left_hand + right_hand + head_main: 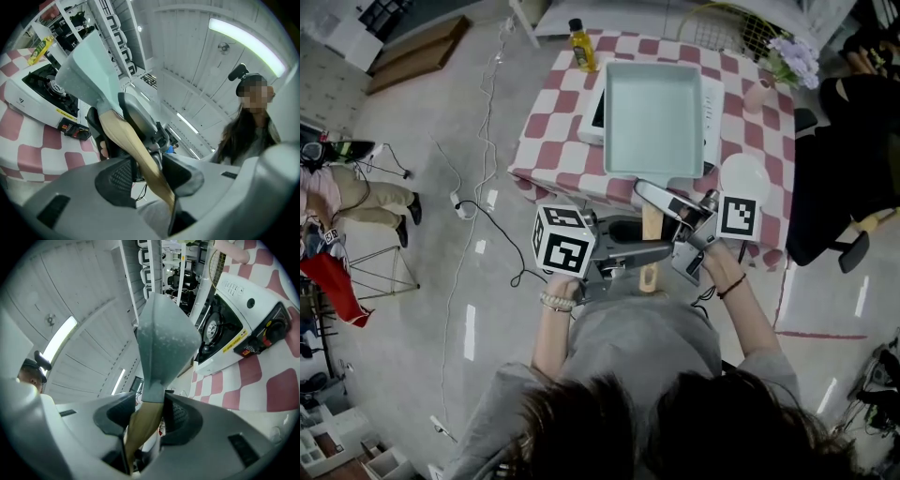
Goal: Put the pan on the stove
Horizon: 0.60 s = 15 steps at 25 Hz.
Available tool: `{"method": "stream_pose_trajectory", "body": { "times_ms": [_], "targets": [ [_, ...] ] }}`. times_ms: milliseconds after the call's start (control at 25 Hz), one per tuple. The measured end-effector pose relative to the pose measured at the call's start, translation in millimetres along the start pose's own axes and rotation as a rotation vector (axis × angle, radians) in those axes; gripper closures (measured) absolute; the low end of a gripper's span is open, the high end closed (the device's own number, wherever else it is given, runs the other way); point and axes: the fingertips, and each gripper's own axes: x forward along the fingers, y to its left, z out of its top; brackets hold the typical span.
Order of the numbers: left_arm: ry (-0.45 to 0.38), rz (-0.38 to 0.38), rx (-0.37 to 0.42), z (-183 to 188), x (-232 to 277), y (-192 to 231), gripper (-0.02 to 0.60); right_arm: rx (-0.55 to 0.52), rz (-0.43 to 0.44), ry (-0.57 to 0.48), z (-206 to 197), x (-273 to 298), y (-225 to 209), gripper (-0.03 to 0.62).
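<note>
A pale teal square pan (pixel 654 117) hangs over the white table stove (pixel 713 111) on the checked table. Its wooden handle (pixel 651 225) points toward me. My left gripper (pixel 636 251) is shut on the handle's near part, and my right gripper (pixel 664 202) is shut on it closer to the pan. In the left gripper view the handle (pixel 136 145) runs between the pads up to the tilted pan (pixel 89 70), with the stove's burner (pixel 54 86) bare beside it. In the right gripper view the pads clamp the handle (pixel 143 423) below the pan (pixel 164 338), clear of the stove (pixel 234 329).
A yellow oil bottle (pixel 581 45) stands at the table's far left corner. A white round dish (pixel 743 175), a pink cup (pixel 759 94) and purple flowers (pixel 794 58) sit on the right side. A black chair (pixel 844 169) is right of the table; cables lie on the floor at left.
</note>
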Motion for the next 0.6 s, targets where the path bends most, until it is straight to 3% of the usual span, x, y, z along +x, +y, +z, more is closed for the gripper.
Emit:
{"method": "stream_pose_trajectory", "body": {
  "times_ms": [600],
  "targets": [
    [0.093, -0.062, 0.006, 19.6, -26.6, 22.1, 0.396, -0.017, -0.027, -0.106, 22.3, 28.1, -14.5, 0.413]
  ]
}}
